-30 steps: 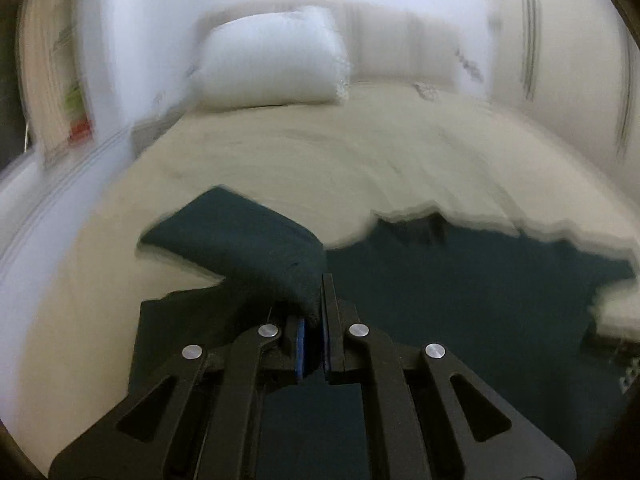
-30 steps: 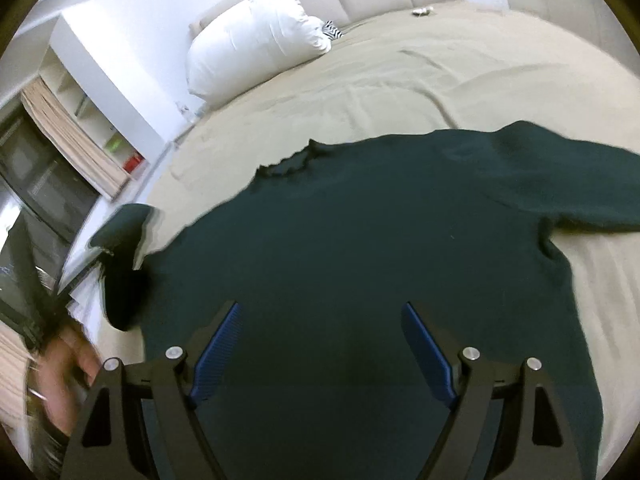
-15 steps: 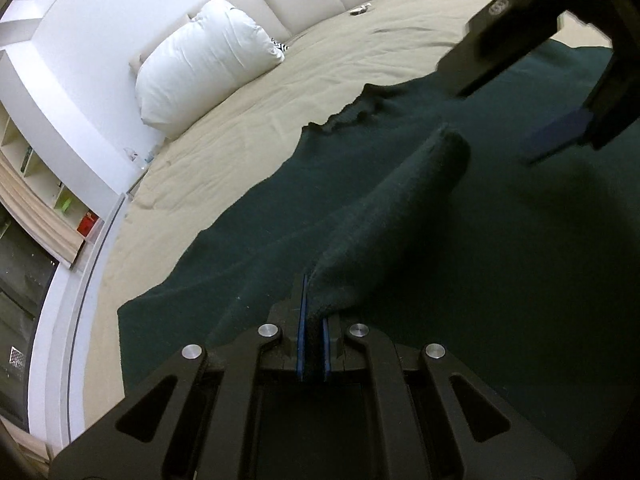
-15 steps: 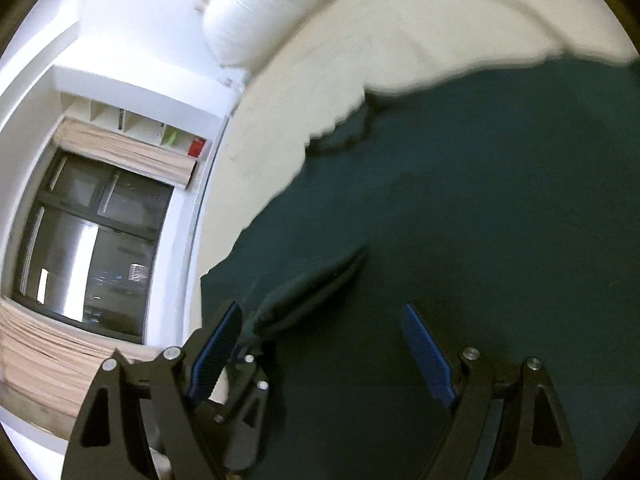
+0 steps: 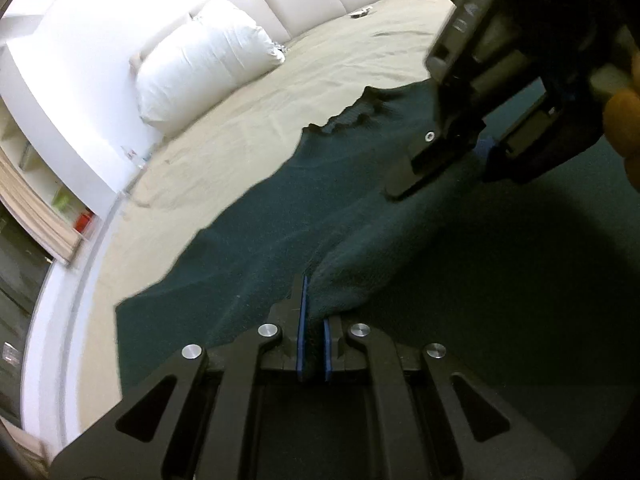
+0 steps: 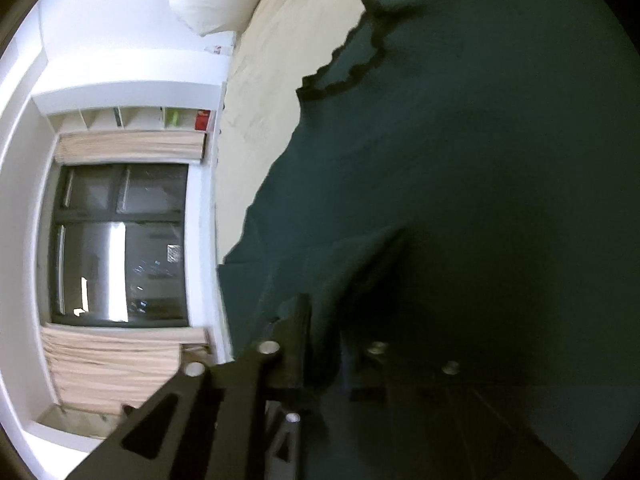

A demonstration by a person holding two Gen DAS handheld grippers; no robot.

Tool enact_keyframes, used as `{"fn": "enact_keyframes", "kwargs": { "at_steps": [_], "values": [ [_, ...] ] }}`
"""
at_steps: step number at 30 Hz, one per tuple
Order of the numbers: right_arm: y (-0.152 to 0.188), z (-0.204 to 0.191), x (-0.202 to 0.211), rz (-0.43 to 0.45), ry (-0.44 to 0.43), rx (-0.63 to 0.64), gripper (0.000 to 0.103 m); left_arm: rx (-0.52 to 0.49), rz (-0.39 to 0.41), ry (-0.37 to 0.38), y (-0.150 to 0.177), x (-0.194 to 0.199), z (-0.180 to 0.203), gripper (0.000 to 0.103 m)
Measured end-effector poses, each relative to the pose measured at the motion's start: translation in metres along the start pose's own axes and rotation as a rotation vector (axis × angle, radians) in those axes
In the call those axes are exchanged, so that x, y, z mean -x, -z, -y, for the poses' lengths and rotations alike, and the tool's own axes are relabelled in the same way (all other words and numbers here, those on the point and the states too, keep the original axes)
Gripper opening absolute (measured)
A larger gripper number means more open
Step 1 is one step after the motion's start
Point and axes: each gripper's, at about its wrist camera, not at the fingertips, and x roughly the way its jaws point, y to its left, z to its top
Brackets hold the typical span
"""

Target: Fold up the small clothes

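Note:
A dark green sweater (image 5: 460, 272) lies spread on a beige bed (image 5: 280, 120), its ruffled collar (image 5: 352, 116) toward the pillow. My left gripper (image 5: 314, 320) is shut on the sweater's left sleeve (image 5: 352, 276), which is folded in over the body. My right gripper (image 5: 476, 156) shows from outside in the left wrist view, low over the sweater's chest, its jaws close together. In the right wrist view the sweater (image 6: 460, 168) fills the frame; the black fingers (image 6: 298, 336) at the bottom belong to the left gripper, and the right gripper's own jaws lie in shadow.
A white pillow (image 5: 204, 68) leans on the padded headboard (image 5: 312, 4) at the far side of the bed. A white shelf unit (image 6: 132, 116) and a dark window (image 6: 120, 240) stand beyond the bed's left edge.
My left gripper has carried the sleeve inward over the sweater's body. My right gripper has swung left and come down close over the sweater, near the left gripper.

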Motion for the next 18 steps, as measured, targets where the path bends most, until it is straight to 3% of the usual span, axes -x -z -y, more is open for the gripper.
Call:
{"fn": "enact_keyframes", "kwargs": {
  "at_steps": [4, 6, 10, 12, 16, 18],
  "values": [
    [-0.010, -0.005, 0.026, 0.068, 0.071, 0.068, 0.008, 0.068, 0.040, 0.164, 0.000, 0.025, -0.013, 0.009],
    [-0.016, -0.005, 0.048, 0.122, 0.160, 0.118, 0.008, 0.123, 0.102, 0.212, 0.003, 0.048, -0.027, 0.009],
    [-0.030, 0.003, 0.087, 0.202, 0.315, 0.155, 0.008, 0.301, 0.161, 0.207, 0.013, 0.067, -0.079, 0.009],
    [-0.037, 0.011, 0.102, 0.225, 0.365, 0.150, 0.008, 0.450, 0.141, 0.185, 0.021, 0.060, -0.123, 0.009],
    [-0.038, 0.022, 0.117, 0.238, 0.421, 0.165, 0.008, 0.629, 0.104, 0.141, 0.029, 0.045, -0.185, 0.009],
    [-0.039, 0.024, 0.119, 0.242, 0.441, 0.171, 0.008, 0.670, 0.081, 0.149, 0.026, 0.037, -0.202, 0.009]
  ]
}}
